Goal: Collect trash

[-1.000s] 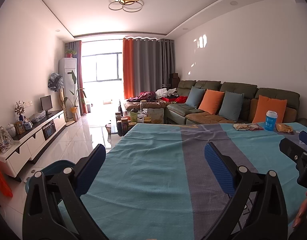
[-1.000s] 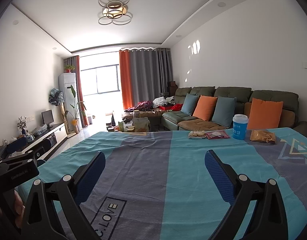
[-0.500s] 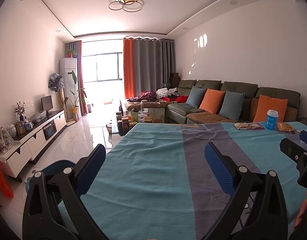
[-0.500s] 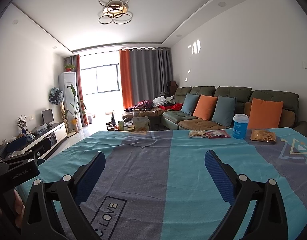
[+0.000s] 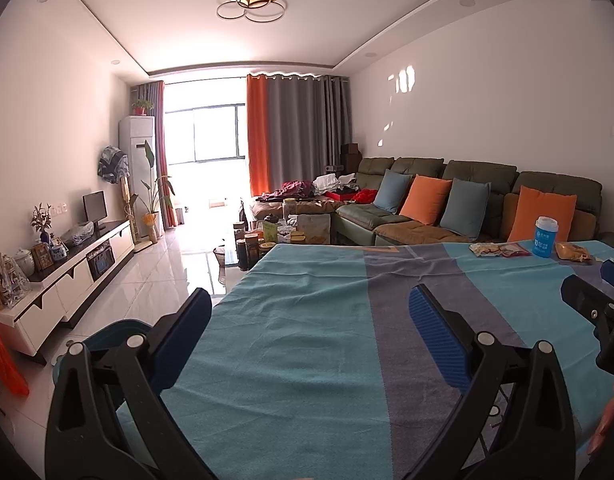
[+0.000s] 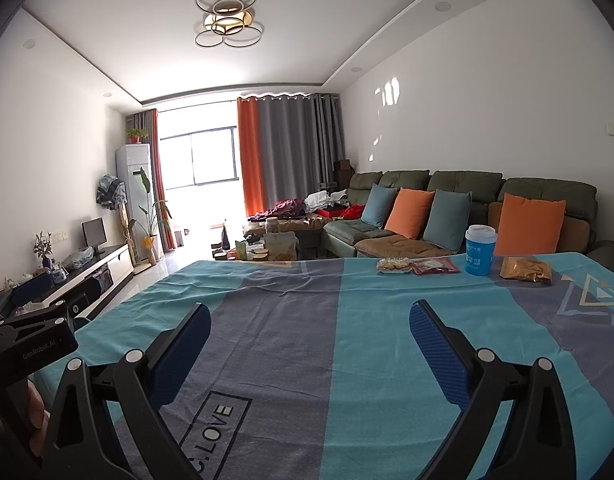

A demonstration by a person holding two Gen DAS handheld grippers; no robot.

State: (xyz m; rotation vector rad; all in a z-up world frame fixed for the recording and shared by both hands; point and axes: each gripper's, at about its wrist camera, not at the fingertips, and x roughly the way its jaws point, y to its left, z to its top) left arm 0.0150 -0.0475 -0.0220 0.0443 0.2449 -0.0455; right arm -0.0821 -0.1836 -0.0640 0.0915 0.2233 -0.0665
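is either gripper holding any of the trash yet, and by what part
Nothing is held. The left gripper and the right gripper are both open and empty above the tablecloth.

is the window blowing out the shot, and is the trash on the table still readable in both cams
Left wrist view: the window is blown out white, glare spilling onto the floor; the blue cup and wrappers are small and soft near the bent right edge. Right wrist view: same blown window, but the cup, red packet and yellow bag read clearly; fisheye bends the walls.

Tablecloth [image 6: 307, 320] bare ahead — cup [image 6: 480, 250] (wrappers [image 6: 433, 266] beside) far edge.
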